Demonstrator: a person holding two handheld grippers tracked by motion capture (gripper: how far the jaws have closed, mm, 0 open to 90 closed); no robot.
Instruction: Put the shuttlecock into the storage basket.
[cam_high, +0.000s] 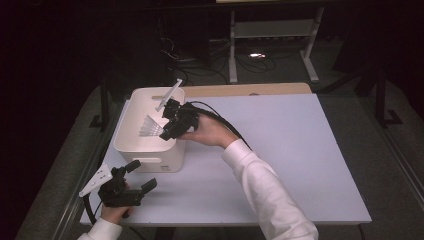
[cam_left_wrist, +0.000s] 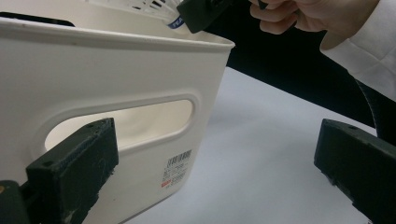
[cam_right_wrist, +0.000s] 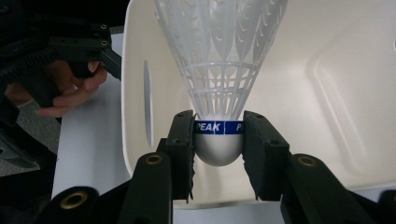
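Your right gripper (cam_right_wrist: 218, 154) clamped the white shuttlecock (cam_right_wrist: 219, 70) by its cork above the white bin (cam_high: 131, 140), while your left gripper (cam_high: 134, 177) stood wide on the near-left counter (cam_high: 300, 165).

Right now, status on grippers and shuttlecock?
Right gripper shut on shuttlecock, over white bin. Left gripper open beside bin, holding nothing. Nothing in the way.

The shuttlecock (cam_right_wrist: 219, 70) between the right claw's (cam_right_wrist: 218, 156) black matt pads is thin white plastic net with a smooth round nose. The tub (cam_right_wrist: 299, 93) under it is smooth, slightly shiny white plastic.
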